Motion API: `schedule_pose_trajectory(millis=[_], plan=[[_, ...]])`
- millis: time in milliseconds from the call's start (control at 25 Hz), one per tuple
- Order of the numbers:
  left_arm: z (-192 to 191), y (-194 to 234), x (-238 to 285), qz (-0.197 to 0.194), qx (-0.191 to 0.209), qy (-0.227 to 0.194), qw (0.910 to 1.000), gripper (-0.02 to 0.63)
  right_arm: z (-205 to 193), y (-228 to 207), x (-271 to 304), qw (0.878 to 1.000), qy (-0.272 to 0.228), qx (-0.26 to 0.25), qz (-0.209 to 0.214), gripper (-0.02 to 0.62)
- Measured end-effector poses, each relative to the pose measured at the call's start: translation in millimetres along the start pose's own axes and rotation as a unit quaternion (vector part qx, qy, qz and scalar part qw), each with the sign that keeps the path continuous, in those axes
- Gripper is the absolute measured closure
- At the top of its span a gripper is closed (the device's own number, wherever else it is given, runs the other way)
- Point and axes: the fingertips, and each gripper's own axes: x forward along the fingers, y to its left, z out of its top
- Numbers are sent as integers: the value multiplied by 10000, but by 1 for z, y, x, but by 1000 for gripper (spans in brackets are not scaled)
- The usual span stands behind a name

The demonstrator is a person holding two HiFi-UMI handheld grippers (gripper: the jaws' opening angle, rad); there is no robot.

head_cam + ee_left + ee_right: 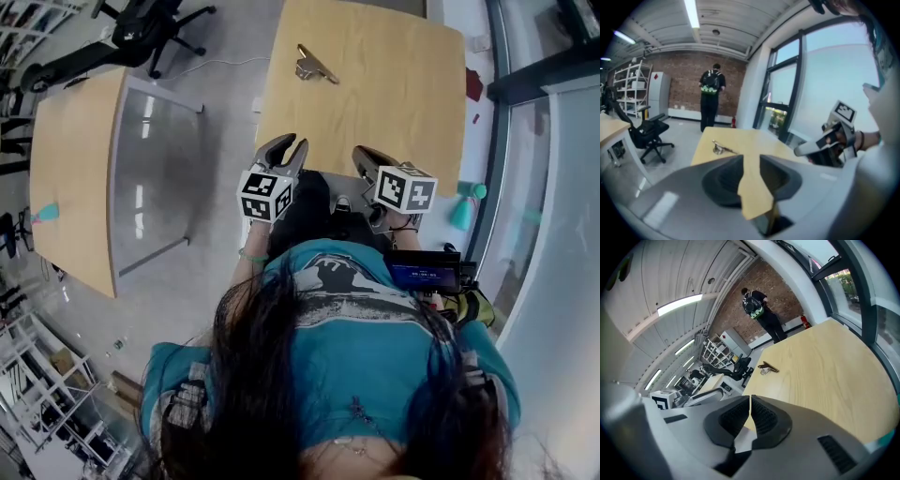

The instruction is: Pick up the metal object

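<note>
The metal object (314, 66), a thin hinged piece of metal, lies near the far edge of the light wooden table (394, 103). It shows small in the left gripper view (721, 147) and the right gripper view (767, 367). Both grippers hover over the table's near edge, well short of the object. My left gripper (292, 145) (751, 159) is open, with a clear gap between its jaws and nothing in it. My right gripper (362, 156) (750, 399) is shut and empty, its dark pads almost touching.
A second wooden table (75, 169) stands to the left across a strip of grey floor. A black office chair (141, 28) is at the back left. A glass wall (553, 187) runs along the right. A person (711, 96) stands far off by the brick wall.
</note>
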Motion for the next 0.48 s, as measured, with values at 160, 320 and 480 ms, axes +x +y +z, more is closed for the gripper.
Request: schedule_pose_trajectory(millis=[160,320,480], plan=[[12,22,40,-371,63,259,9990,475,36,-10,11,9992,-322,123,-209,577],[20,53,80,-660,6,551,9963,450,61,-16,29,9977,-466,291,-405,575],[21,85,119,-956,-515,863,9903,421,73,-19,43,9956,-488,467,-645,577]])
